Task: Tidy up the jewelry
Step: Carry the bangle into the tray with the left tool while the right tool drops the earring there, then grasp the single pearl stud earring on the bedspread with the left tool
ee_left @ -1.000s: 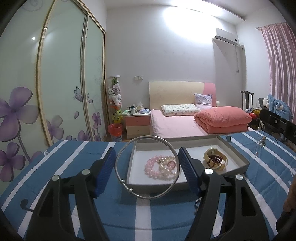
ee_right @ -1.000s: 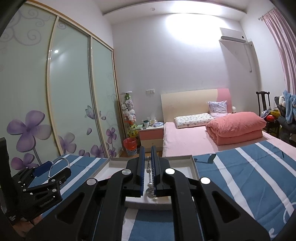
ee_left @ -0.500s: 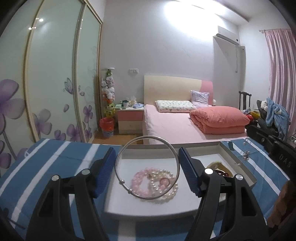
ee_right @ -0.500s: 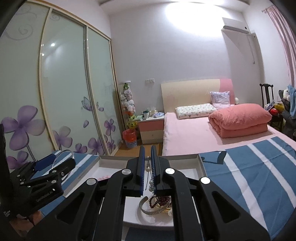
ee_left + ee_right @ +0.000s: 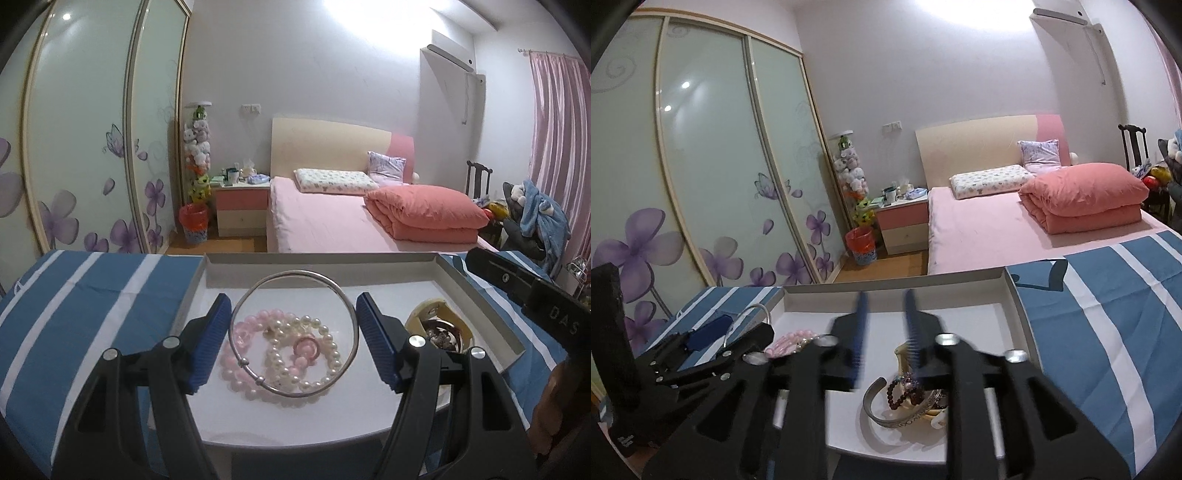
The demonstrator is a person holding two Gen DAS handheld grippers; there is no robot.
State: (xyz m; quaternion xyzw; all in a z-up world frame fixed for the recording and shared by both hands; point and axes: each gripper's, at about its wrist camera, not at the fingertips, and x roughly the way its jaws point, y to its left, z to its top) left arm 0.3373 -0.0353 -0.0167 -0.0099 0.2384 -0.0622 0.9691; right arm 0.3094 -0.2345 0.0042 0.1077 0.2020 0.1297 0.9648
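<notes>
Holding a thin silver bangle [image 5: 293,334] across its width, the left tongs [image 5: 293,339] grip it between the two blue pads [image 5: 212,341]. The ring stands tilted, facing the camera, with its top edge leaning toward the bed [image 5: 332,218], over the pink and pearl bracelets [image 5: 284,354] in the white tray [image 5: 480,295] on the striped desk [image 5: 92,302]. The right tongs [image 5: 884,332] have just been opening; their jaws stand apart with nothing between them, above a pile with a grey cuff [image 5: 886,413].
</notes>
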